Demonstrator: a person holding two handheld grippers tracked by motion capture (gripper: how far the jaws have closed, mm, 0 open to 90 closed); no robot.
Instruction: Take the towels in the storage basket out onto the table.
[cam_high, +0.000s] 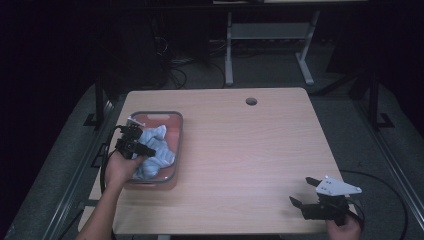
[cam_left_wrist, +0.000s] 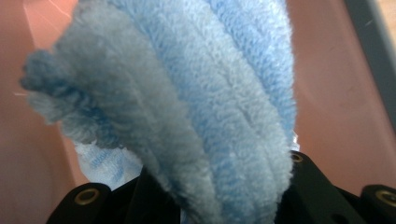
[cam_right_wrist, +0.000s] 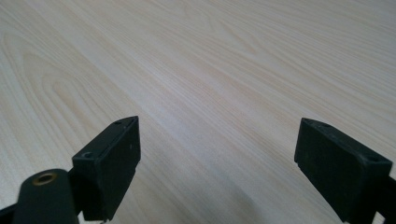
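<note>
A light blue fluffy towel (cam_high: 159, 151) lies crumpled in a pink bin with a grey rim (cam_high: 179, 145) at the table's left side. My left gripper (cam_high: 146, 150) reaches into the bin from its left edge and is shut on a fold of the towel. In the left gripper view the towel (cam_left_wrist: 187, 93) bulges up between the black jaws of my left gripper (cam_left_wrist: 219, 186), with the pink bin floor (cam_left_wrist: 336, 93) behind it. My right gripper (cam_high: 301, 190) rests low at the table's front right corner, open, with nothing between its fingers. The right gripper view shows my right gripper (cam_right_wrist: 217, 154) over bare wood.
The light wooden table (cam_high: 250, 150) has a round cable hole (cam_high: 251, 101) near its far edge. A grey desk frame (cam_high: 270, 35) and cables stand on the dark floor beyond it. The bin sits close to the table's left edge.
</note>
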